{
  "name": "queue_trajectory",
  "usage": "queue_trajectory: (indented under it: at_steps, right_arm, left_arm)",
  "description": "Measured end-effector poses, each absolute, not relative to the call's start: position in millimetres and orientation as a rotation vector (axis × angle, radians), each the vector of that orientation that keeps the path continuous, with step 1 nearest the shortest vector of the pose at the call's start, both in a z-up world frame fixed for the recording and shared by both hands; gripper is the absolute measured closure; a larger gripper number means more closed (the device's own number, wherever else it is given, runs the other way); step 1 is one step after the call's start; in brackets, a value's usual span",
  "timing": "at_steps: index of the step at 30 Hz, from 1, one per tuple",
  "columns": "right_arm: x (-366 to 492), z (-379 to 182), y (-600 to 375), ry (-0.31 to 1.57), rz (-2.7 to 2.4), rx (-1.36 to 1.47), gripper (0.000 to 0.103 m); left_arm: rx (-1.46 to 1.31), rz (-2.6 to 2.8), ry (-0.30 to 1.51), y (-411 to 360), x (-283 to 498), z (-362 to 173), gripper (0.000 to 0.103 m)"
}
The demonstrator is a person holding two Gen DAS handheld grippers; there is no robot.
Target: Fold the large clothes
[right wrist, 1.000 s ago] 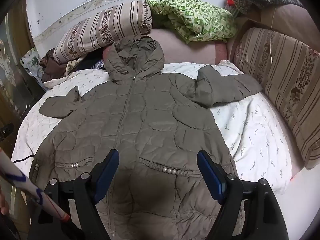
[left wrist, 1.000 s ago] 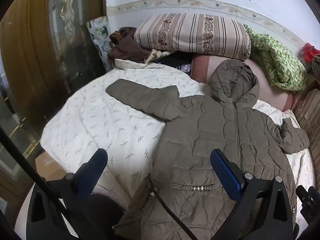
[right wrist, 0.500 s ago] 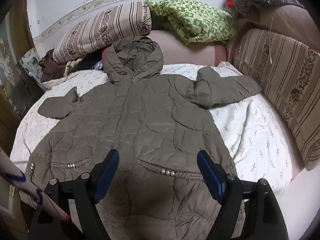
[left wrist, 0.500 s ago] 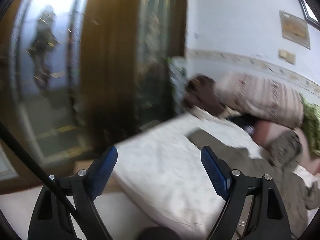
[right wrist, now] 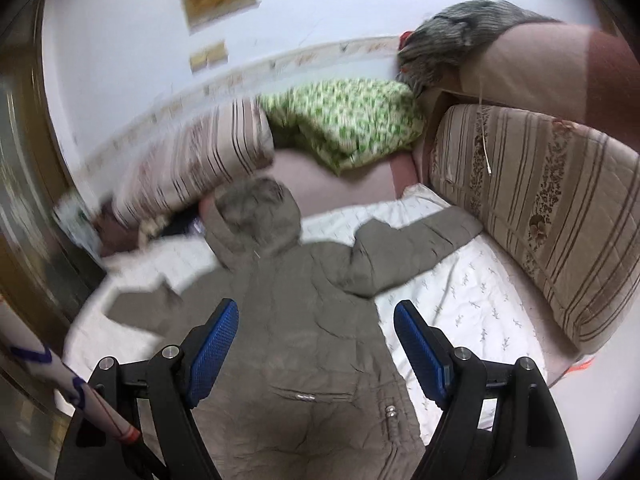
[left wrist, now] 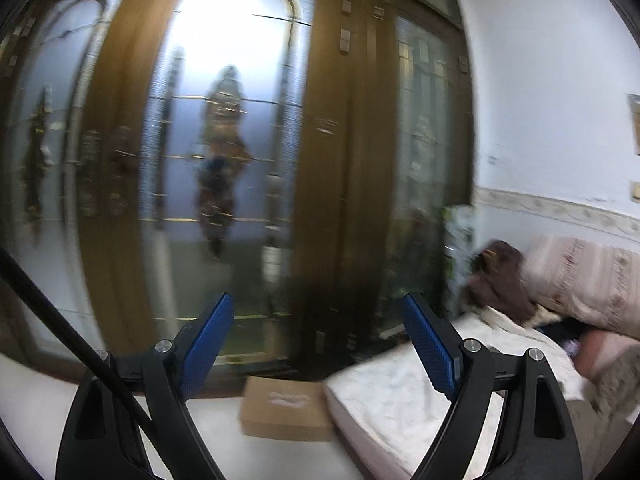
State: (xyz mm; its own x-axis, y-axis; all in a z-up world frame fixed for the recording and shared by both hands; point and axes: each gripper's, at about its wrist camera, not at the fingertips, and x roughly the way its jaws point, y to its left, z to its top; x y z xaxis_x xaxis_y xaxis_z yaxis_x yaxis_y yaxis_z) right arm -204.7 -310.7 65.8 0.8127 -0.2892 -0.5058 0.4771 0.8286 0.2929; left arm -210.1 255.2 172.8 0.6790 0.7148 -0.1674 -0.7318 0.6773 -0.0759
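Observation:
A grey-brown hooded padded jacket (right wrist: 304,320) lies spread flat, front up, on a white printed bedcover (right wrist: 472,300), hood toward the pillows and sleeves out to both sides. My right gripper (right wrist: 316,344) is open and empty above the jacket's lower part. My left gripper (left wrist: 318,344) is open and empty, turned away toward a wooden glass door (left wrist: 224,152); only the bed's corner (left wrist: 400,396) and a blurred edge of the jacket (left wrist: 616,380) show at the right of that view.
Striped pillows (right wrist: 200,160), a green patterned quilt (right wrist: 348,120) and a striped cushion (right wrist: 540,200) border the bed. A cardboard box (left wrist: 286,408) lies on the floor by the bed corner. Dark brown clothes (left wrist: 500,280) are piled by the pillows.
The left gripper has swung left, from facing the jacket to facing the glass door. The right gripper's view has tilted up and pulled back a little. Both grippers stay open.

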Motion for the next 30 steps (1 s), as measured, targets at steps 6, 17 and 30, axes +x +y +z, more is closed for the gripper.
queue_trajectory:
  at_steps: [6, 17, 30]
  right_arm:
    - [-264.6, 137.9, -338.1, 0.345, -0.281, 0.529, 0.018]
    - [-287.4, 167.3, -349.4, 0.352, -0.427, 0.418, 0.011]
    - [-169.6, 54.5, -301.7, 0.598, -0.376, 0.305, 0.011]
  left_arm:
    - [-0.187, 0.837, 0.11, 271.1, -234.7, 203.3, 0.018]
    - [-0.149, 0.601, 0.203, 231.6, -163.6, 207.6, 0.017]
    - [-0.179, 0.069, 0.452, 65.8, -3.5, 122.8, 0.018]
